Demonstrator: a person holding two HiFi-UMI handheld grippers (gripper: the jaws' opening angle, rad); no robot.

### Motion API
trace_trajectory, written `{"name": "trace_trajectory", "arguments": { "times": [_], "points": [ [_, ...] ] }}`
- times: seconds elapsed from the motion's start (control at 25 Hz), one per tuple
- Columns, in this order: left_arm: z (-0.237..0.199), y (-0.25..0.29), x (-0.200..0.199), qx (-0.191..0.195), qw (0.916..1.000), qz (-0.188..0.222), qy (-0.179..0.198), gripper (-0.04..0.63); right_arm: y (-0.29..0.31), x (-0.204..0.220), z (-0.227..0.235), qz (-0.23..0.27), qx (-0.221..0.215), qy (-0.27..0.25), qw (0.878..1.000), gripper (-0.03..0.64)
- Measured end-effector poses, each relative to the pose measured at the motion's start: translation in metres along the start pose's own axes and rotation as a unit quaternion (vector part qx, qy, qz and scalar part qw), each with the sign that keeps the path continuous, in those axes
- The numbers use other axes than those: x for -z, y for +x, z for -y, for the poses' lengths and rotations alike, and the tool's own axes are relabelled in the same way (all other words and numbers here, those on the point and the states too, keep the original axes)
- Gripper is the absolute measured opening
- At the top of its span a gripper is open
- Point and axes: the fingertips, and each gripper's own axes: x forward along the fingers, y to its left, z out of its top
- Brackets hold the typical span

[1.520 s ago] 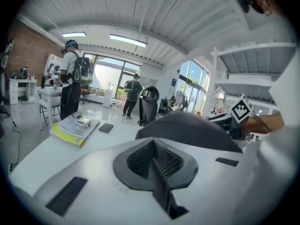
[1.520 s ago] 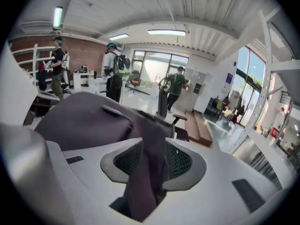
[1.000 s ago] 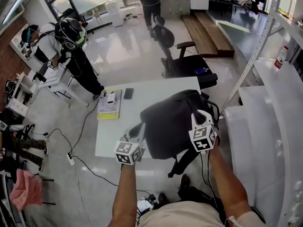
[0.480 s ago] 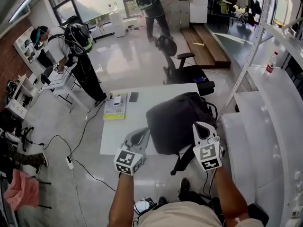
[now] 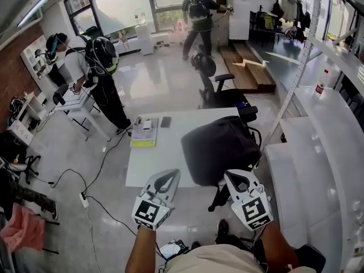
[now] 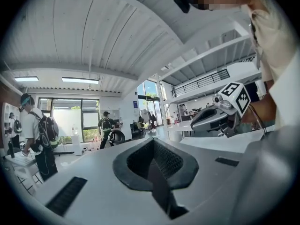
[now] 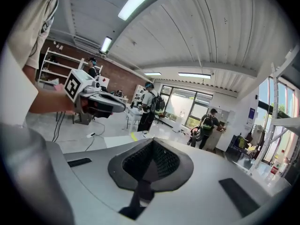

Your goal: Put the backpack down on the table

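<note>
The black backpack (image 5: 219, 148) lies on the right end of the white table (image 5: 153, 166), with a strap hanging over the near edge. Both grippers hover short of the table's near edge, apart from the bag. My left gripper (image 5: 169, 177) is shut with nothing in it; its closed jaws fill the left gripper view (image 6: 154, 172). My right gripper (image 5: 233, 177) is shut and empty too, as the right gripper view (image 7: 149, 168) shows. Each gripper view also catches the other gripper off to the side.
A yellow-green booklet with a white device (image 5: 145, 133) and a dark phone (image 5: 165, 121) lie at the table's far left. A black office chair (image 5: 219, 90) stands behind the table. White shelving (image 5: 318, 152) runs along the right. Cables cross the floor at left. Several people stand farther off.
Both grippers have drawn back from the backpack toward me and risen. The right gripper has come off the bag's side. The backpack stays on the table.
</note>
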Motion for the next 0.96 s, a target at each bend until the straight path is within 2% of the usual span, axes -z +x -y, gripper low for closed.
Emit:
{"name": "trace_trajectory", "arguments": {
  "times": [0.2, 0.44, 0.72, 0.96],
  "points": [
    [0.022, -0.028, -0.012, 0.021, 0.9996, 0.012, 0.018, 0.006, -0.019, -0.018, -0.032, 0.012, -0.016, -0.01, 1.0, 0.023],
    [0.04, -0.052, -0.011, 0.035, 0.9991, 0.012, 0.022, 0.006, -0.036, -0.023, -0.051, 0.008, -0.015, -0.013, 1.0, 0.023],
    [0.036, -0.071, -0.007, 0.026, 0.9996, 0.012, 0.007, 0.006, -0.045, -0.024, -0.061, 0.007, -0.009, -0.01, 1.0, 0.023],
    [0.021, -0.075, -0.007, 0.026, 0.9994, 0.019, 0.015, 0.006, -0.042, -0.029, -0.059, 0.009, 0.011, -0.02, 1.0, 0.023]
  ]
}}
